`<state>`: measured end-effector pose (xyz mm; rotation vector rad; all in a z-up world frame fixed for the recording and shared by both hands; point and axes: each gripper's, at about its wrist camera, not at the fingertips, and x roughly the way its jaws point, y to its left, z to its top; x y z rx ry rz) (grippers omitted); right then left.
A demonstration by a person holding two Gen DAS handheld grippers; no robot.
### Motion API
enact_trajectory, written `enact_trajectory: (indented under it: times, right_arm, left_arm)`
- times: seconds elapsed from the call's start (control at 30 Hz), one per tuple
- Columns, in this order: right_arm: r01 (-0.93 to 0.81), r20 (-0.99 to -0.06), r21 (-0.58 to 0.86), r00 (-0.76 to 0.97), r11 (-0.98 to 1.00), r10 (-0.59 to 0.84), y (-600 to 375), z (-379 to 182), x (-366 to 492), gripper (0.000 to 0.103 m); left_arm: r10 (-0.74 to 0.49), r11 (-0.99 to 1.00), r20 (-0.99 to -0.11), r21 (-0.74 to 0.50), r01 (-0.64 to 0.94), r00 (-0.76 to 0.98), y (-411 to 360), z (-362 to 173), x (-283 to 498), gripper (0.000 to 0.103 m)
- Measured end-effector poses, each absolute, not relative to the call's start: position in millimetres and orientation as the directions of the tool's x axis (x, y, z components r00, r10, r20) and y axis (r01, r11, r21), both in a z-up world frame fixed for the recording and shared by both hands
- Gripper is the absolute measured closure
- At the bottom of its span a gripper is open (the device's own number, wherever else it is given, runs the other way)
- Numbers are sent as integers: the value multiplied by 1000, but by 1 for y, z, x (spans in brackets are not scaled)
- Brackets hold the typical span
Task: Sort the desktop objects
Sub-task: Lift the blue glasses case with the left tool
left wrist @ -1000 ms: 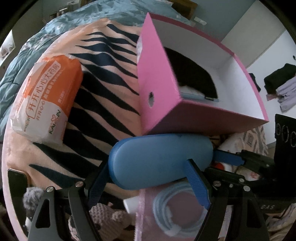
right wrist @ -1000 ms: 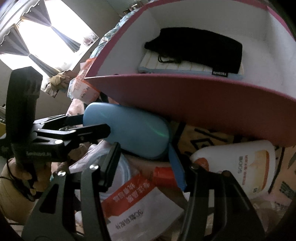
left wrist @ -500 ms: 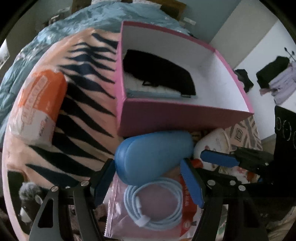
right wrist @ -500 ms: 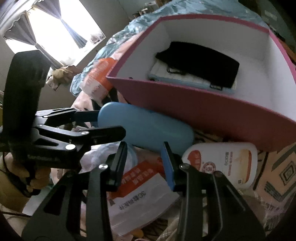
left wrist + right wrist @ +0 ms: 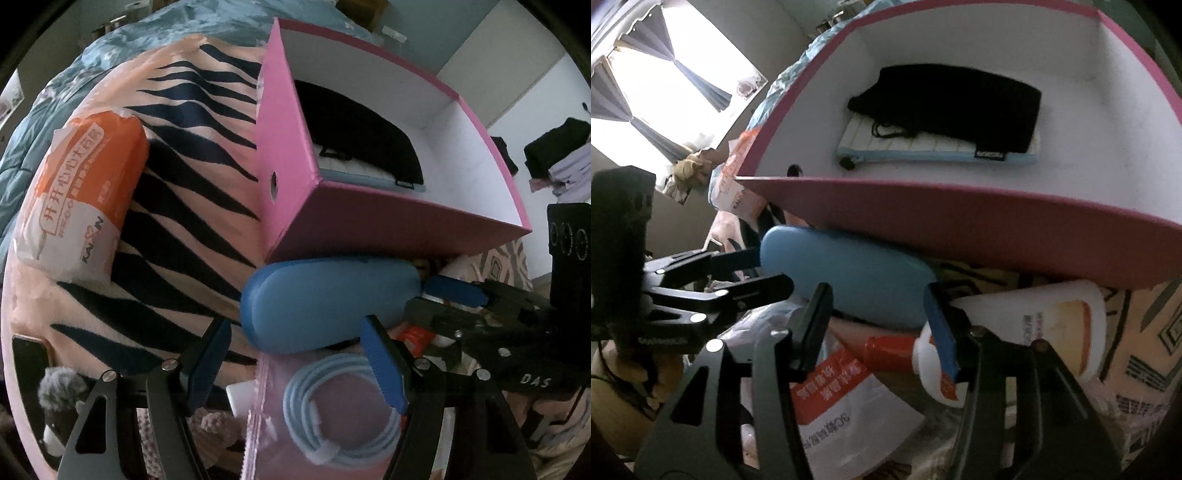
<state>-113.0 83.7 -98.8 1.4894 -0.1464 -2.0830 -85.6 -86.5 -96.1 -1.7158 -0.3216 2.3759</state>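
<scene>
A blue oval glasses case (image 5: 325, 301) lies just in front of the pink box (image 5: 284, 173), which holds a black pouch (image 5: 358, 129) on a striped blue-edged pad. My left gripper (image 5: 295, 360) is open with the case's near end between its blue fingers. My right gripper (image 5: 875, 321) is open, its fingers at the case's (image 5: 849, 273) other end. The right gripper also shows in the left wrist view (image 5: 454, 291). Whether either gripper's pads touch the case I cannot tell.
An orange and white tissue pack (image 5: 77, 195) lies left on the striped cloth. A bagged white cable (image 5: 340, 410) lies under my left gripper. A white bottle with a red cap (image 5: 1027, 321) and a red and white packet (image 5: 842, 398) lie under my right gripper.
Both views have swung and closed in on the pink box. The blue case stays between both grippers' open fingers, close to the box's front wall.
</scene>
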Motion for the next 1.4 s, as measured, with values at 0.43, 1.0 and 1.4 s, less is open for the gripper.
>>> enact_trajectory:
  times: [0.43,1.0,1.4]
  right_arm:
    - [337,-832,456,-167,-824,-529,83,-119,-119,34]
    - [340,-816,480,-166,-808,-554,87,-117,-121,34]
    - [337,-803,490,-183,-804,-567,94,-108,-120,35]
  left_arm:
    - [281,-959,-924,-280,-42,-261,-92,-108,-95,30]
    - [289,-956,-917,-289,-42,-274,-96,-102,-108,31]
    - [251,-968,-922,-239,-75,-294,-87,-88,-100,34]
